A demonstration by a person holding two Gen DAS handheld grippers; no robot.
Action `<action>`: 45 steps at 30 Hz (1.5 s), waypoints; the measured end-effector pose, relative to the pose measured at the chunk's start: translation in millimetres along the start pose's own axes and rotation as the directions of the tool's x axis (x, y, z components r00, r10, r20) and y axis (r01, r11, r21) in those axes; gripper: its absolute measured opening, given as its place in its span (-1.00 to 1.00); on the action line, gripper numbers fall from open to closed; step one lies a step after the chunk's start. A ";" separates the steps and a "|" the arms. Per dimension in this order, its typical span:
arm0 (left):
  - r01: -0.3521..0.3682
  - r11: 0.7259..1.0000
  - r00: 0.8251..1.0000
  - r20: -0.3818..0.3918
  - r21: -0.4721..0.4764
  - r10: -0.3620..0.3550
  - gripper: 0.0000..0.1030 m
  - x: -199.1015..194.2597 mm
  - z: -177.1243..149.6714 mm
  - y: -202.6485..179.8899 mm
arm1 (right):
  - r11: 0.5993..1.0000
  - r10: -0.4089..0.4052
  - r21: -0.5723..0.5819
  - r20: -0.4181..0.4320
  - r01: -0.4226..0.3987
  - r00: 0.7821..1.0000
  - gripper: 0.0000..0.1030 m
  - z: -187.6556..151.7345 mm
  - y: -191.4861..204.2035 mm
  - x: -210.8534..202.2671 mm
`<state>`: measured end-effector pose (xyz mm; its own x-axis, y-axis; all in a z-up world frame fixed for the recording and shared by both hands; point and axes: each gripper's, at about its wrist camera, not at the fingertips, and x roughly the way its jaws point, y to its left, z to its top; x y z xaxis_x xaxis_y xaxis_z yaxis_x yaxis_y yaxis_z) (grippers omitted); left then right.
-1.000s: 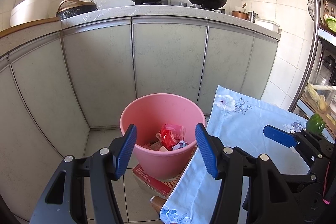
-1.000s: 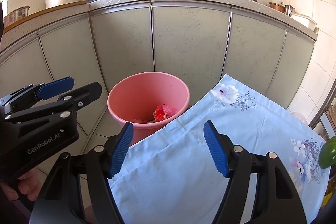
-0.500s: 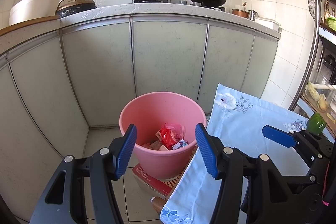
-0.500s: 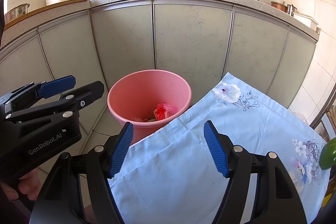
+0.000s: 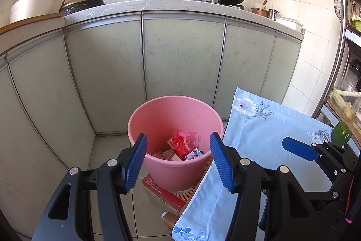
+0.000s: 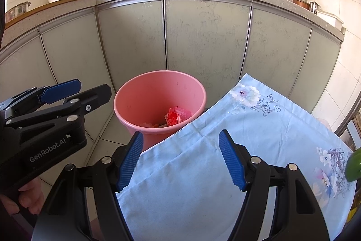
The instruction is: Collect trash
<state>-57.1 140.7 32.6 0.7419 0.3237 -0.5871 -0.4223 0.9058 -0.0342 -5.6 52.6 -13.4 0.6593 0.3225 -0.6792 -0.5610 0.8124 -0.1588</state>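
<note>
The left gripper (image 5: pixel 178 162) has its blue-padded fingers (image 5: pixel 135 162) spread wide with nothing between them. Straight ahead of them and below stands the pink bucket (image 5: pixel 158 123) on the tiled floor (image 5: pixel 108 150), in front of the grey cabinet doors (image 5: pixel 180 55). Inside it, framed between the fingers, lies the trash: a red wrapper (image 5: pixel 183 142) on top of other scraps. A red box (image 5: pixel 162 192) lies under the bucket's near side.

Just right of the left gripper's right finger, the table, covered by a pale blue flowered cloth (image 5: pixel 259 132), comes close beside the bucket's rim, though contact cannot be judged. The right gripper (image 6: pixel 181 160) hovers over this cloth, its fingers (image 6: pixel 231 162) likewise released and empty; the bucket (image 6: pixel 158 92) sits ahead and to the left of its left finger. Far to the right of its right finger, a green pepper (image 6: pixel 354 167) sits at the cloth's edge
</note>
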 end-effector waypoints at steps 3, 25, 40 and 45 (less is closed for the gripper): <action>-0.001 1.000 1.000 0.000 -0.003 0.001 0.11 1.4 -0.1 0.7 | 1.000 -0.001 0.002 -0.001 0.001 1.000 0.35 1.2 0.4 1.1; 0.006 1.000 1.000 -0.016 -0.013 -0.006 0.10 8.3 -1.8 6.4 | 1.000 0.011 -0.005 -0.024 -0.011 1.000 0.35 -0.2 2.6 8.4; 0.003 1.000 0.999 -0.032 -0.009 -0.003 0.10 17.0 -2.4 7.1 | 1.000 0.022 -0.011 -0.042 -0.022 0.999 0.35 -2.0 4.6 15.7; -0.001 1.000 0.999 -0.035 -0.012 0.000 0.10 19.0 -2.9 6.7 | 0.999 0.027 -0.016 -0.048 -0.028 0.998 0.35 -1.3 4.3 18.9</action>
<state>-47.3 152.2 18.9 0.7230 0.3144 -0.6151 -0.4294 0.9021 -0.0437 3.8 61.5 -27.8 0.6191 0.3209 -0.7168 -0.5870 0.7954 -0.1509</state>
